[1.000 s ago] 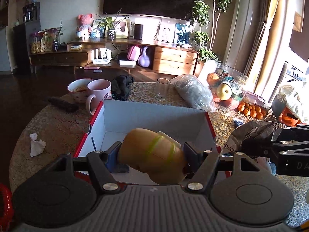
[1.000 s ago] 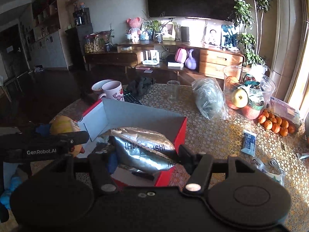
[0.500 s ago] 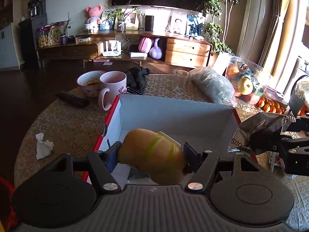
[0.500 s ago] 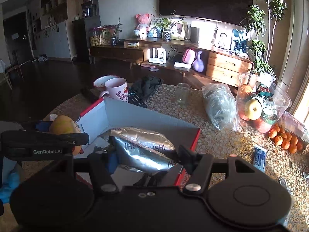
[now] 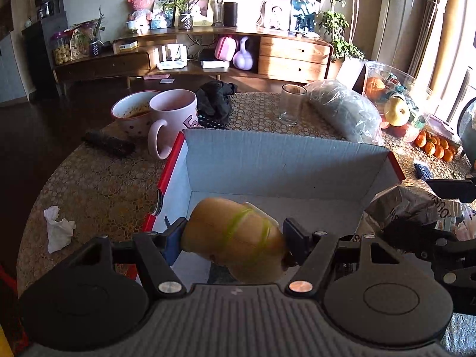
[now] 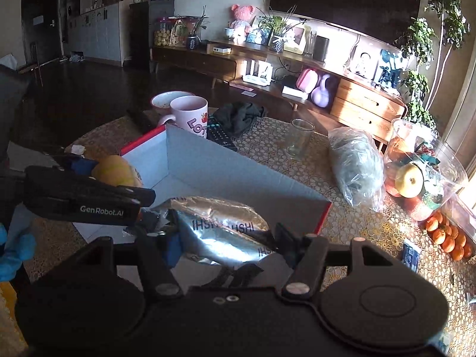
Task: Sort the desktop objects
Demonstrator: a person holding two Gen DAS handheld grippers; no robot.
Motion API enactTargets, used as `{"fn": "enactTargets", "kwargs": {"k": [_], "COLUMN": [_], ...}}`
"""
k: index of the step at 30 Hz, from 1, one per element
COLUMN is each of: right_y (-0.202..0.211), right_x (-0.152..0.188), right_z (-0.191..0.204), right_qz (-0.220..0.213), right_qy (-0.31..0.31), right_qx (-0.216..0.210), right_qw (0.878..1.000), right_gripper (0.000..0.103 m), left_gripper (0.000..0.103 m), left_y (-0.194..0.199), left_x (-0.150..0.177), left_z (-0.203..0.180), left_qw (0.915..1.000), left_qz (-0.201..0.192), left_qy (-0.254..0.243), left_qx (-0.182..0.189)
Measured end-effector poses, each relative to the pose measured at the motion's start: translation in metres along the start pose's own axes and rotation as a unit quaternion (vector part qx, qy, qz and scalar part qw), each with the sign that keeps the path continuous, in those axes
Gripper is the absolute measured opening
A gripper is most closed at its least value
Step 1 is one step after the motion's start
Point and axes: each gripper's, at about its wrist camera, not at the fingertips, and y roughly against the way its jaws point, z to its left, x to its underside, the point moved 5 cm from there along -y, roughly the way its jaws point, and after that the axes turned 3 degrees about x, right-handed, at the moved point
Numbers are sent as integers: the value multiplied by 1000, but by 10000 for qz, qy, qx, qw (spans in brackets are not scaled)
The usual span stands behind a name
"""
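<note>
A: Entry, largest first. Round table (image 5: 98, 184) with a patterned honeycomb-look cover. On it, an open cardboard box (image 5: 276, 160), red outside, pale grey inside, flaps up.

B: Around the box?

A: Beyond its far wall: a clear bag of grey material (image 5: 345, 113), a clear tub of fruit (image 5: 395, 104) at the sunny edge with small oranges (image 5: 434, 145) beside it, a pink mug (image 5: 174, 119) touching a dotted bowl (image 5: 132, 116), a dark cloth (image 5: 217, 98) lying partly over a remote control (image 6: 220, 134), and an empty drinking glass (image 5: 291, 104). A crumpled tissue (image 5: 58, 227) lies well left of the box.

B: Left gripper?

A: Left gripper (image 5: 235, 238) is clamped on a tan, rounded packet with yellow-green stripes (image 5: 235, 235); both pads press its sides. The packet hangs over the near left part of the box interior, not touching the floor as far as I can tell.

B: Right gripper?

A: Right gripper (image 6: 226, 238) is closed around a crinkled silver foil bag (image 6: 223, 226) with printed lettering, pinched between the pads. The bag sits above the near right corner of the box. From the right wrist view, the left gripper is just to its left, over the same box.

B: Person?

A: Only a blue-gloved hand (image 6: 15, 250) at the left edge.
</note>
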Motion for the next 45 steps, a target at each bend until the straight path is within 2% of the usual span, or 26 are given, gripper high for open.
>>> {"fn": "enactTargets", "kwargs": {"k": [16, 28, 30, 45], "right_y": [-43, -61, -62, -66], "right_x": [18, 33, 35, 35], "right_z": [10, 14, 14, 15], "right_qz": [515, 866, 867, 866], "right_qy": [182, 235, 225, 211], "right_qx": [2, 21, 28, 94], "right_qw": [9985, 9960, 9960, 9960], "right_gripper": [63, 63, 63, 64], "left_gripper": [70, 70, 70, 71], "left_y": [-45, -60, -66, -70], "left_x": [2, 8, 11, 14], "left_z": [1, -13, -13, -14], "left_qw": [9983, 9937, 9923, 9896], "left_qz": [548, 755, 902, 1070], "left_qy": [-191, -812, -834, -951], "left_qx": [37, -178, -140, -116]}}
